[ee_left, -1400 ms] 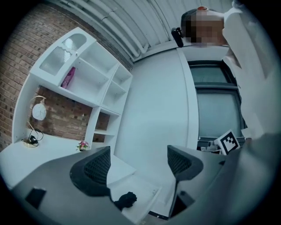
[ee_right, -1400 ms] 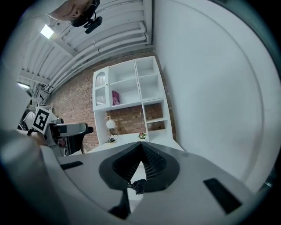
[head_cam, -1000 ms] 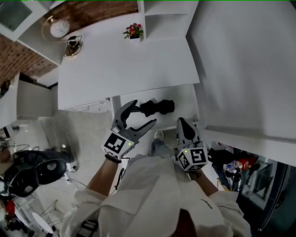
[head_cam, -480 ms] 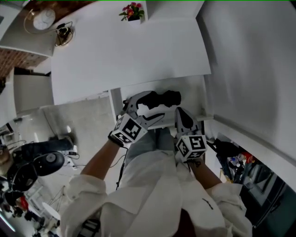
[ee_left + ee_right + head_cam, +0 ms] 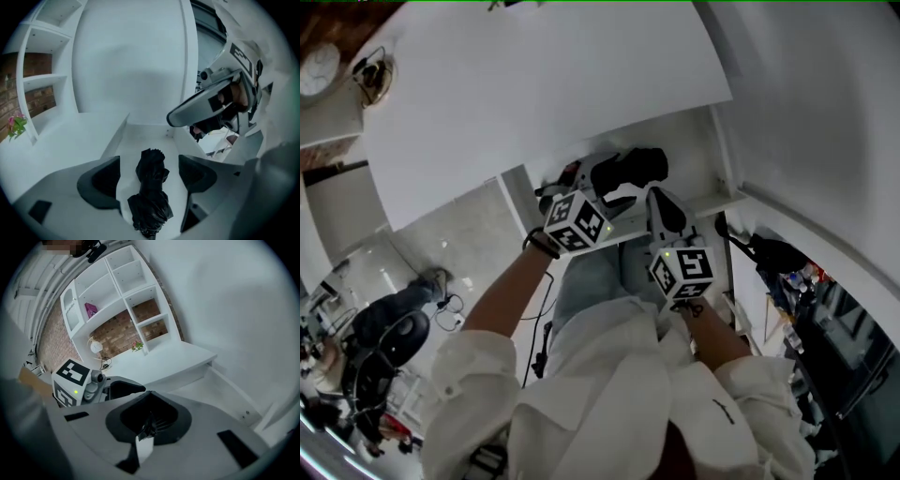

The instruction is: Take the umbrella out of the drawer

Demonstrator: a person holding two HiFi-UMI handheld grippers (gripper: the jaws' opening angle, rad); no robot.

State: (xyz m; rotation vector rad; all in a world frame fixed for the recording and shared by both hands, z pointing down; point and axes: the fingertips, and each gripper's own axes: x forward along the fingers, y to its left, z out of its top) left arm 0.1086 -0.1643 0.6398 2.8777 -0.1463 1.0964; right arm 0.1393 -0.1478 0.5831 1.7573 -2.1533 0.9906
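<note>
- L tool (image 5: 149, 180): released, jaws wide apart, one on each side of the umbrella (image 5: 151, 208). In the left gripper view neither pad seems to press the fabric yet.
- R tool (image 5: 147, 425): clenched, jaws together, and I see nothing of the task between them. In the head view it is at about 4 o'clock from the L tool, above the front of the drawer (image 5: 149, 138).
- Umbrella: black, folded, lying on the drawer floor. In the left gripper view it runs from 12 to 6 o'clock, with the thicker bunch of fabric at the 6 o'clock end.
- Step in hand, in my judgement: close the L tool on the umbrella, then lift it out.
- Go a bit lower before you close, so the pads take the body of the umbrella and not only loose fabric. Loose fabric will prob. slip or stretch.
- Keep the jaws across the umbrella's length, i.e. pads at 3 and 9 o'clock. This is approx. how they stand now.
- Grip near the middle if poss. A grip close to one end may let the other end hang and drag on the drawer wall.
- Close slowly. The umbrella looks soft, so expect it to squash before the hold is firm.
- Lift straight up first, then pull toward you, away from the edge of the bench (image 5: 544, 103) at 12 o'clock.
- Keep the R tool clear of the drawer front, or use it to steady the drawer if it moves.
</note>
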